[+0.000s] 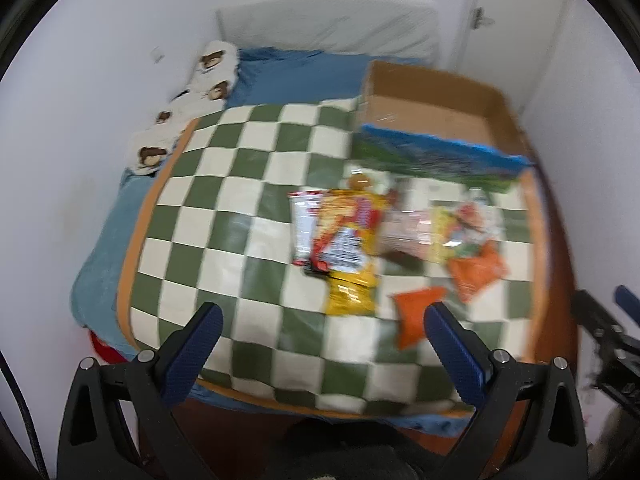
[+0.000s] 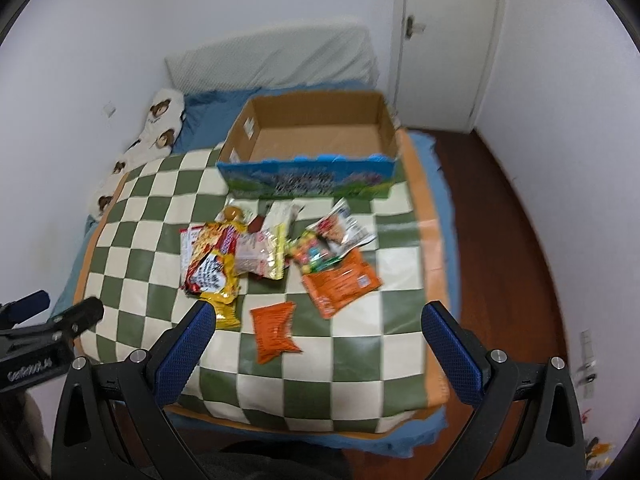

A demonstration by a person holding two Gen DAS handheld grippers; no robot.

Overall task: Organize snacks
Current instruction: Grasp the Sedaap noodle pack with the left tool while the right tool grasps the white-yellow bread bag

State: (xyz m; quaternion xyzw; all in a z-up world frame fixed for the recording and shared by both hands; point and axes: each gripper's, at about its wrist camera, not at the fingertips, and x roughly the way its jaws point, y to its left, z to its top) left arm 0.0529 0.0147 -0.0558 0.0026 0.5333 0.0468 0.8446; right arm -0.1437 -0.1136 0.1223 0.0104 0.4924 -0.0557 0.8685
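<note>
Several snack packets lie in a loose heap on a green and white checked blanket (image 2: 160,272): a yellow and red bag (image 2: 216,264), a clear noodle pack (image 2: 260,256), a colourful candy bag (image 2: 316,256), a large orange packet (image 2: 340,280) and a small orange packet (image 2: 274,330). Behind them sits an empty cardboard box (image 2: 316,136) with a blue printed front. My right gripper (image 2: 318,320) hovers open above the blanket's near part, the small orange packet between its fingers in view. My left gripper (image 1: 322,324) is open too, near the yellow bag (image 1: 352,240) and small orange packet (image 1: 416,316).
The blanket covers a bed with blue bedding (image 2: 208,100) and a bear-print pillow (image 2: 160,120) along the left wall. A white mattress (image 2: 276,60) leans at the back, beside a white door (image 2: 448,40). Red-brown floor (image 2: 500,220) runs to the right.
</note>
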